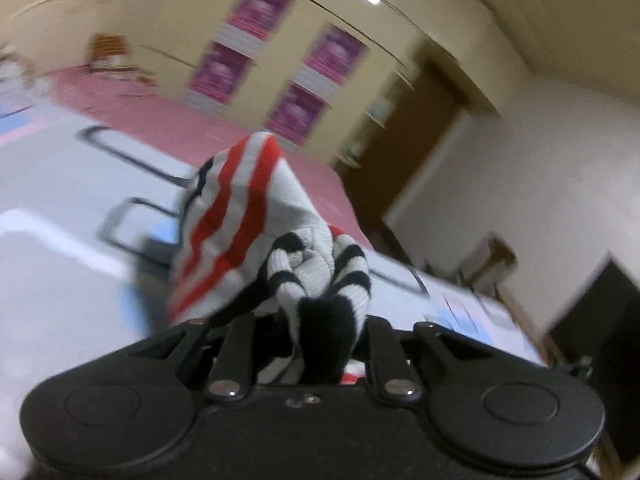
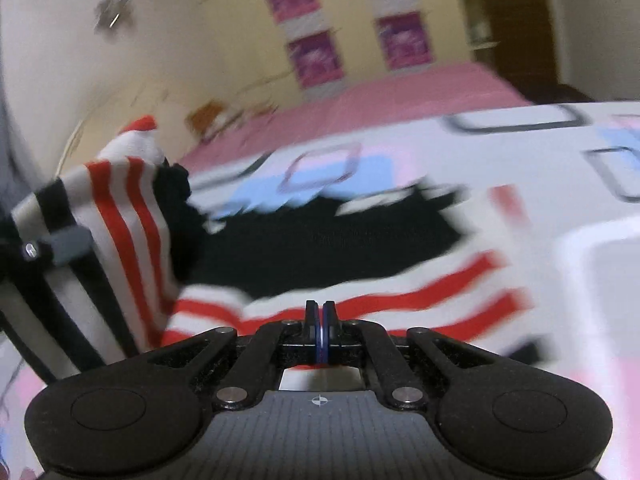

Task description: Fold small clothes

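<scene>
This is a bedroom in a home. There is a big bed (image 2: pixel 400 96) with a pink sheet and a white cover (image 2: pixel 520 152) with blue, pink and grey squares on it. Behind the bed stands a cream cupboard (image 1: pixel 304 40) with purple pictures on its doors. A brown wooden door (image 1: pixel 404 136) is in the corner, next to a plain white wall (image 1: pixel 540 168)
</scene>
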The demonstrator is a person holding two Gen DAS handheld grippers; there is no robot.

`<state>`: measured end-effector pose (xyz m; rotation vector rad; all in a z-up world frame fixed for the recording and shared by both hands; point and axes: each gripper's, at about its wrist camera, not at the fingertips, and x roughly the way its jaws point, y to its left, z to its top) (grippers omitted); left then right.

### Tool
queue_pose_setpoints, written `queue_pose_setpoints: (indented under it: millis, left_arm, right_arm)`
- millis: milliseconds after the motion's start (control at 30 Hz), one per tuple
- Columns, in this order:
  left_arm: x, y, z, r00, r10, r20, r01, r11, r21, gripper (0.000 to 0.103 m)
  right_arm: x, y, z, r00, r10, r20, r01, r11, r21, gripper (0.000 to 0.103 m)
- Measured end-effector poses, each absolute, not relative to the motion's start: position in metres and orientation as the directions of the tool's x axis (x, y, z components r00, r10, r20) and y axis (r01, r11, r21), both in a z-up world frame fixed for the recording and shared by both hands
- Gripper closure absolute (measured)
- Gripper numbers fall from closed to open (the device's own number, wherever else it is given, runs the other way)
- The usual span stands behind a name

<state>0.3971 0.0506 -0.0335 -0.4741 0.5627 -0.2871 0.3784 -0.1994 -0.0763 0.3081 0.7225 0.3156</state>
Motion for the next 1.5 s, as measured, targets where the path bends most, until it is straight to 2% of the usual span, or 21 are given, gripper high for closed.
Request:
queue_pose_setpoints:
  millis: [133,200,233,267,300,400,467,600,667,733,800,833,867,933,967,1000,1133,1200,1433,1467,1500]
  left_arm:
    - [0.419,-0.04,-0.046,0.702,-0.471,-0.534,0.244,0.864,-0.44,0.088]
    - [0.435,-0.082,-0.072,0.597,-0.498,-0.629,0.278,0.864,-0.42,0.078]
    - [0.442,-0.106,-0.092,0.53,-0.496,-0.687,0.286,0.868,-0.406,0.071]
    - [0.444,-0.12,-0.105,0.495,-0.494,-0.715,0.301,0.869,-0.392,0.066]
    - [0.438,-0.128,-0.107,0.512,-0.471,-0.718,0.32,0.88,-0.35,0.065]
    - [0.427,-0.111,-0.074,0.545,-0.509,-0.666,0.333,0.86,-0.386,0.064]
    - [0.417,-0.083,-0.052,0.619,-0.498,-0.608,0.322,0.866,-0.381,0.054]
    - [0.448,-0.031,-0.063,0.671,-0.393,-0.629,0.214,0.915,-0.343,0.06]
    - [0.469,-0.01,-0.086,0.659,-0.398,-0.638,0.159,0.903,-0.398,0.066]
    - [0.479,-0.007,-0.101,0.648,-0.413,-0.641,0.16,0.896,-0.415,0.065]
    - [0.482,-0.005,-0.109,0.643,-0.427,-0.636,0.158,0.886,-0.436,0.065]
    - [0.485,-0.006,-0.114,0.637,-0.439,-0.633,0.159,0.879,-0.449,0.065]
    - [0.483,-0.006,-0.115,0.635,-0.444,-0.632,0.16,0.876,-0.456,0.065]
    - [0.486,-0.004,-0.111,0.639,-0.455,-0.62,0.171,0.87,-0.462,0.065]
    - [0.486,-0.005,-0.111,0.643,-0.459,-0.614,0.183,0.87,-0.458,0.065]
    - [0.486,-0.007,-0.11,0.649,-0.467,-0.6,0.208,0.868,-0.451,0.067]
    - [0.492,-0.03,-0.105,0.652,-0.453,-0.608,0.321,0.891,-0.32,0.065]
    - [0.501,-0.045,-0.109,0.636,-0.429,-0.641,0.355,0.901,-0.251,0.065]
    - [0.505,-0.056,-0.105,0.61,-0.402,-0.683,0.373,0.906,-0.199,0.065]
    - [0.504,-0.056,-0.102,0.611,-0.398,-0.685,0.372,0.907,-0.196,0.065]
    - [0.501,-0.053,-0.098,0.614,-0.399,-0.681,0.367,0.908,-0.201,0.068]
  right_arm:
    - [0.366,-0.269,-0.07,0.734,0.353,-0.58,-0.073,0.89,0.45,0.102]
    - [0.365,-0.298,-0.075,0.723,0.37,-0.583,-0.037,0.864,0.502,0.1]
    - [0.367,-0.306,-0.078,0.717,0.362,-0.595,-0.017,0.863,0.504,0.088]
    - [0.369,-0.317,-0.082,0.711,0.322,-0.625,0.03,0.875,0.484,0.034]
    - [0.366,-0.325,-0.082,0.727,0.302,-0.616,0.045,0.875,0.482,0.02]
    - [0.361,-0.343,-0.074,0.743,0.352,-0.57,-0.002,0.852,0.524,0.028]
    - [0.365,-0.344,-0.073,0.724,0.402,-0.561,-0.038,0.835,0.549,0.03]
    - [0.387,-0.327,-0.075,0.686,0.474,-0.552,-0.1,0.813,0.573,0.03]
    - [0.404,-0.318,-0.08,0.659,0.477,-0.582,-0.101,0.822,0.56,0.03]
    - [0.424,-0.311,-0.086,0.655,0.463,-0.597,-0.1,0.836,0.539,0.03]
    - [0.445,-0.308,-0.095,0.641,0.466,-0.61,-0.091,0.835,0.542,0.045]
    - [0.453,-0.308,-0.1,0.622,0.48,-0.619,-0.086,0.827,0.555,0.047]
    - [0.46,-0.306,-0.105,0.602,0.493,-0.628,-0.086,0.822,0.562,0.063]
    - [0.467,-0.302,-0.11,0.588,0.501,-0.635,-0.114,0.828,0.548,0.076]
    - [0.465,-0.303,-0.109,0.604,0.491,-0.628,-0.129,0.837,0.531,0.091]
    - [0.459,-0.307,-0.102,0.644,0.48,-0.596,-0.15,0.843,0.517,0.095]
    - [0.435,-0.316,-0.088,0.742,0.427,-0.517,-0.199,0.877,0.438,0.095]
    - [0.445,-0.31,-0.113,0.677,0.388,-0.625,-0.154,0.905,0.396,0.095]
    - [0.448,-0.31,-0.121,0.674,0.384,-0.631,-0.131,0.903,0.409,0.094]
    - [0.448,-0.31,-0.119,0.671,0.384,-0.634,-0.126,0.902,0.413,0.089]
    - [0.447,-0.312,-0.115,0.673,0.379,-0.635,-0.11,0.901,0.421,0.064]
